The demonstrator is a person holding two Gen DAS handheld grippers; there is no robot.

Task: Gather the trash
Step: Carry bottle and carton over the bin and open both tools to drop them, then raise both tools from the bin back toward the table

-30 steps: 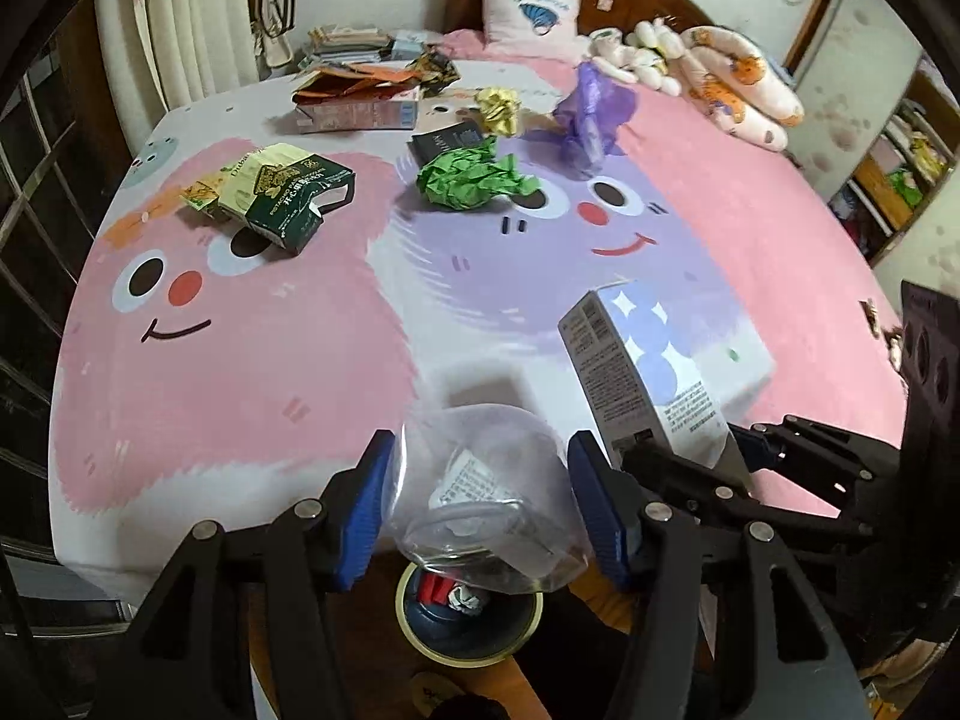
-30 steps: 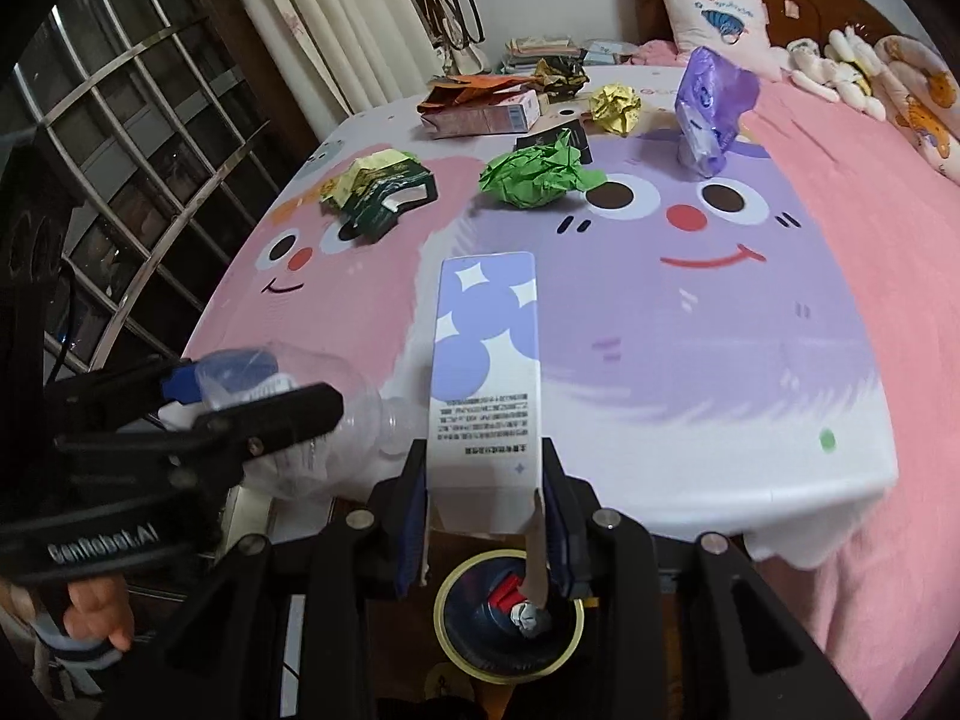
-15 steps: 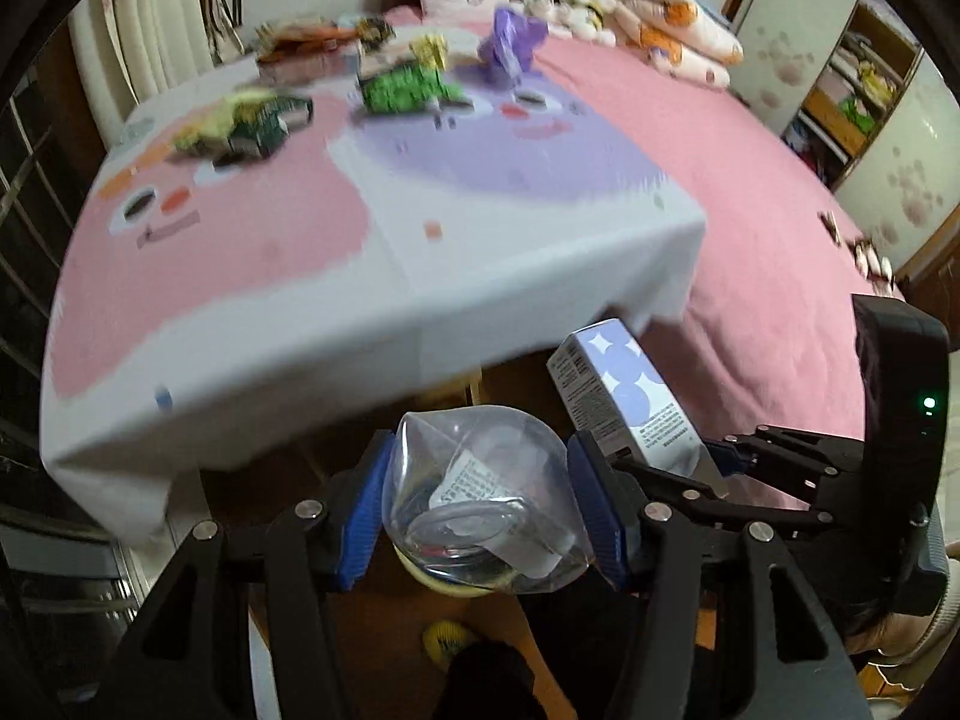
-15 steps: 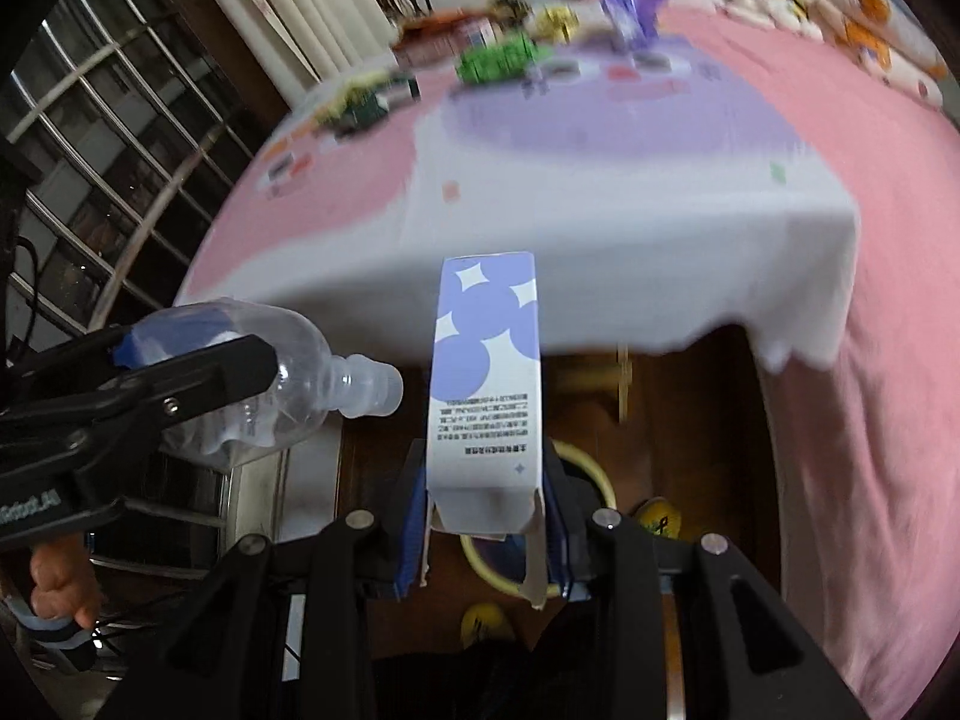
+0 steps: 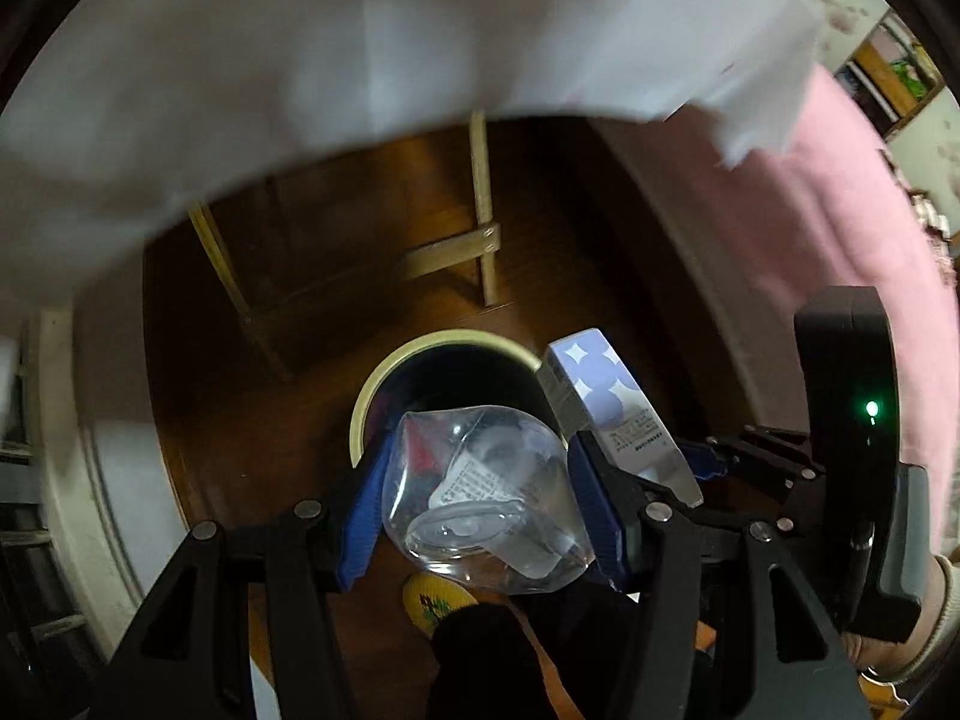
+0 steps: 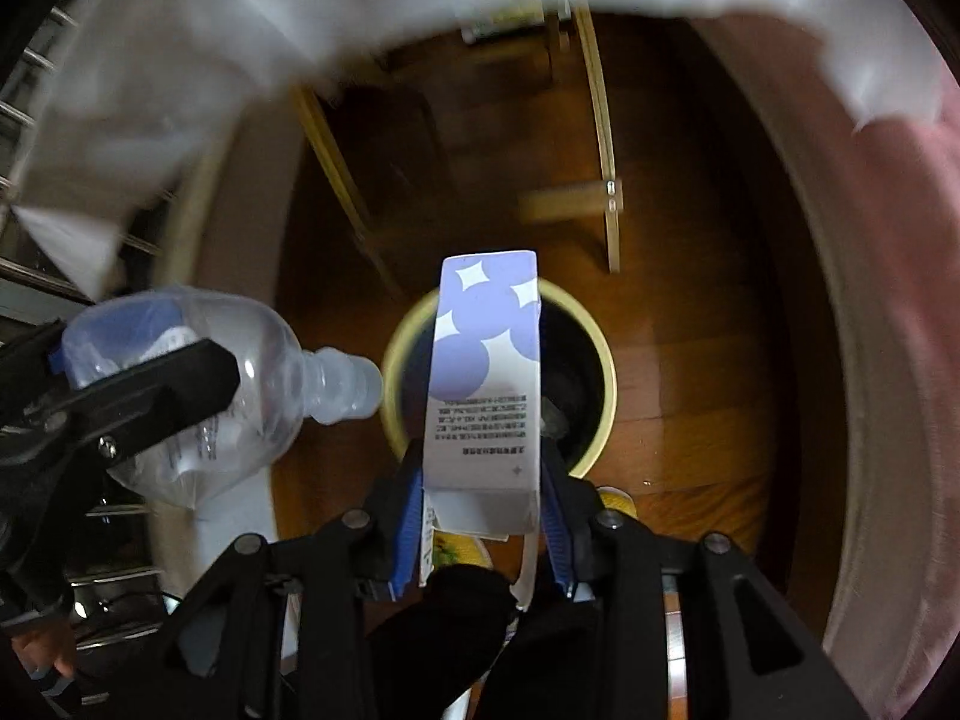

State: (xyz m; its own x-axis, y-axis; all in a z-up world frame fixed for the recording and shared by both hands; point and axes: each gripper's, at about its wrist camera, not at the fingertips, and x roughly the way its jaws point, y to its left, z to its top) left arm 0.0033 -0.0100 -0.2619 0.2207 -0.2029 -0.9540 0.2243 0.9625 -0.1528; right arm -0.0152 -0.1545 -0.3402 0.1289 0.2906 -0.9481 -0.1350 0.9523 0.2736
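Note:
My left gripper [image 5: 480, 504] is shut on a crushed clear plastic bottle [image 5: 486, 498] and holds it over the near edge of a round trash bin with a pale yellow rim [image 5: 384, 378]. My right gripper [image 6: 483, 510] is shut on a white carton with purple dots [image 6: 483, 384], held upright above the same bin [image 6: 600, 360]. The bottle [image 6: 240, 384] and left gripper show at the left in the right wrist view; its neck points at the bin. The carton [image 5: 606, 408] and right gripper show at the right in the left wrist view.
The bin stands on a brown wooden floor [image 5: 252, 420]. The white sheet edge [image 5: 360, 60] hangs above, pink bedding [image 5: 840, 240] at the right. Wooden frame slats [image 5: 480, 210] stand behind the bin. A yellow slipper [image 5: 438, 600] lies near the bin.
Both grippers have tilted down and lowered from the bed surface to over the bin on the floor. Bottle and carton stay gripped; the bed top has left view.

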